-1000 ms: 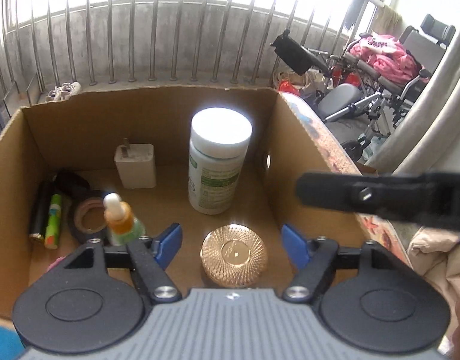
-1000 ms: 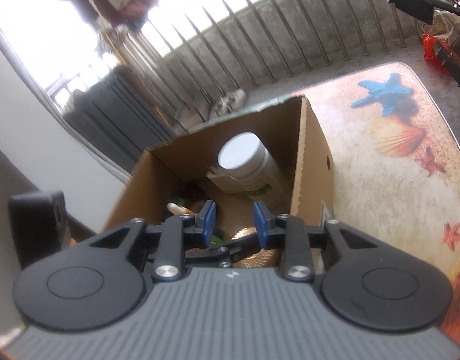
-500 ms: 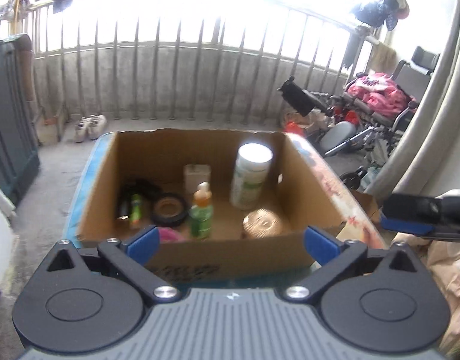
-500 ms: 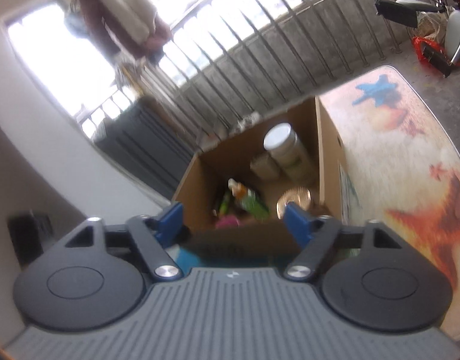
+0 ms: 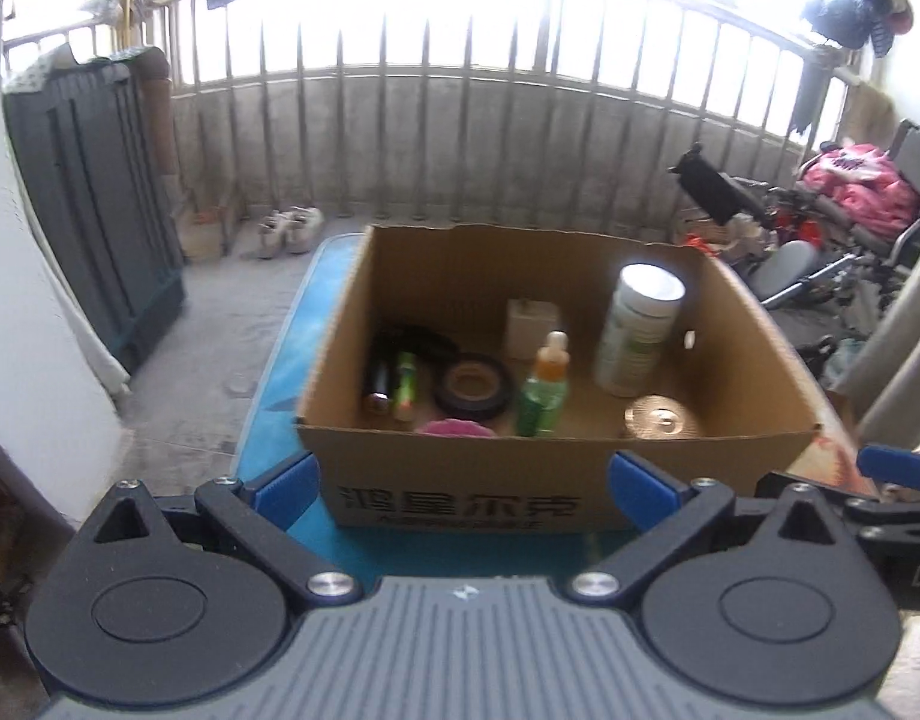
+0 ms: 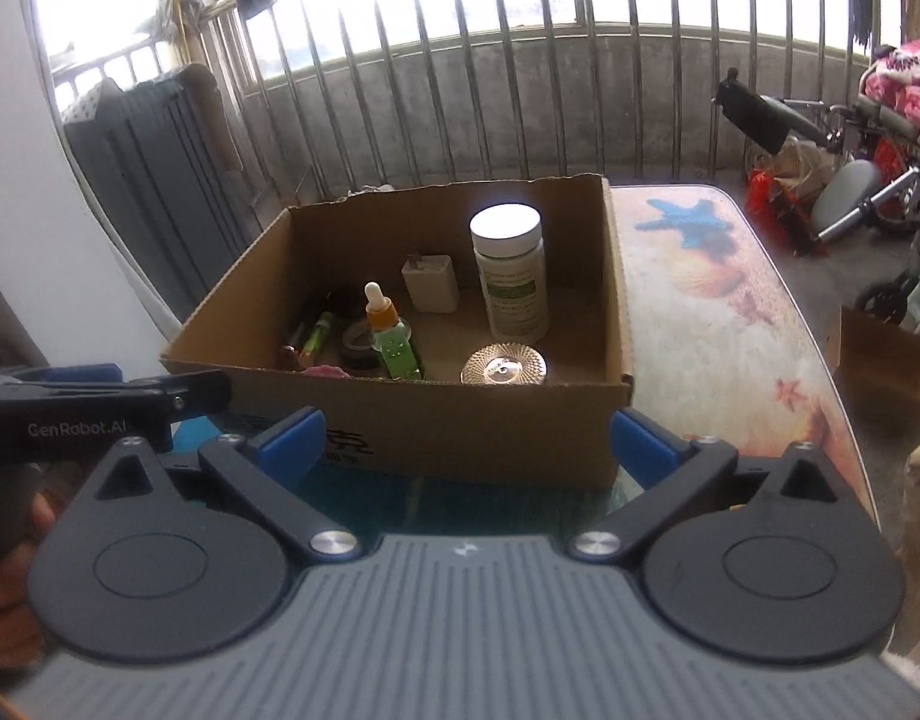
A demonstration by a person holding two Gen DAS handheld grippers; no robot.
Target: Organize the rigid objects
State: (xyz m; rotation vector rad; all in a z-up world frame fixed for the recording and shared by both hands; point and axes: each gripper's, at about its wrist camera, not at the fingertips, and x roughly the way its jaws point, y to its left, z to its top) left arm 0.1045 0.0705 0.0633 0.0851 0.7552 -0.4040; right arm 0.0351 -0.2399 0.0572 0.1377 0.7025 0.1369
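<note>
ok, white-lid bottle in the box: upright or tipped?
Upright. The white-lid bottle stands on its base in the cardboard box, lid up, beside the gold disc.

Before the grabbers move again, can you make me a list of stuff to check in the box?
1. Left gripper empty, jaws wide: ok; they have just been opening.
2. Right gripper empty, jaws wide: ok; also just opened.
3. Both grippers outside the cardboard box: ok.
4. White bottle standing upright: ok.
5. Dropper bottle upright: ok, leaning slightly.
6. Gold round lid flat on the box floor: ok.
</note>
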